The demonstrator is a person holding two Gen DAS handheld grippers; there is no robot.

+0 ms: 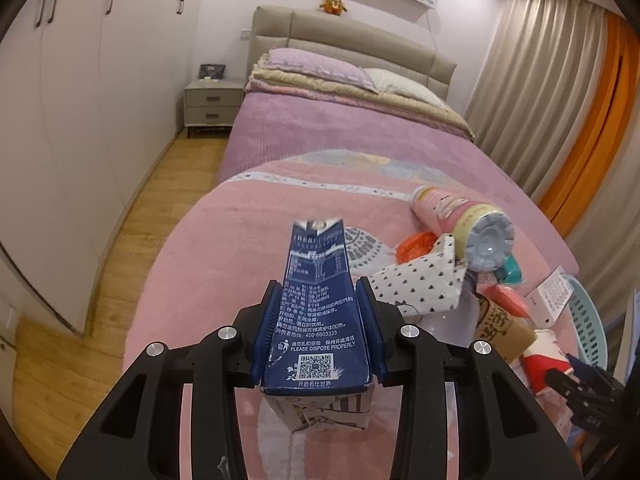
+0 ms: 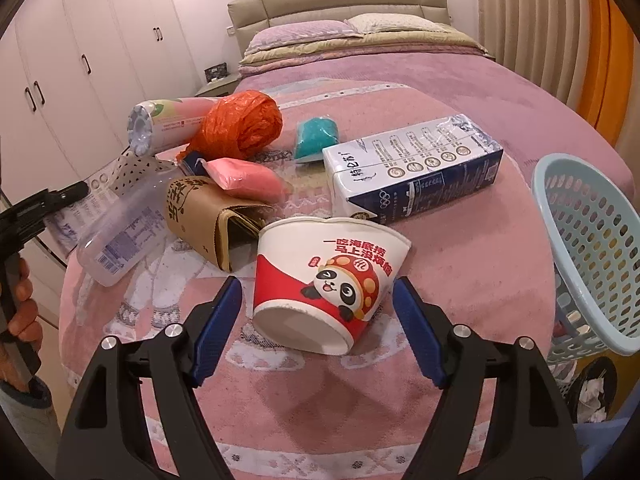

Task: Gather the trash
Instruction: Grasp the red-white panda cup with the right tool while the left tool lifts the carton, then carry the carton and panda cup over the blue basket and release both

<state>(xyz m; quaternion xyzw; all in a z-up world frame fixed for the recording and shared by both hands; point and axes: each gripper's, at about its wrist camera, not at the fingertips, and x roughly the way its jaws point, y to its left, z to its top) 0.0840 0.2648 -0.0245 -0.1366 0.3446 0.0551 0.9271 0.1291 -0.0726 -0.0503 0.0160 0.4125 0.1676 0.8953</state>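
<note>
Right wrist view shows a bed [image 2: 460,80] with a purple cover, and a pink blanket [image 2: 460,280] spread over its near end. A pale blue perforated basket [image 2: 592,248] stands at the right edge of the blanket, tilted.

A blue and white milk carton [image 2: 416,172] lies on its side near the middle of the blanket. Left of it sits a cluster of trash: a crumpled orange plastic bag [image 2: 240,126], a pink and white tube-shaped can [image 2: 160,124] lying on its side, a clear plastic bottle [image 2: 116,236] lying flat, a folded brown paper bag [image 2: 208,216], a pink packet [image 2: 244,180] resting on that paper bag, and a teal packet [image 2: 318,136] just beside the carton.

A red and white paper cup [image 2: 324,280] with a panda print lies on its side nearest the camera. The right gripper [image 2: 318,316] hangs over it with fingers spread wide, one on each side of the cup base, apart from it.

Left wrist view shows the left gripper [image 1: 318,324] with fingers closed on a dark blue carton [image 1: 318,320], pads pressing its two side faces. This carton is held above the blanket, bottom end toward the camera.
</note>
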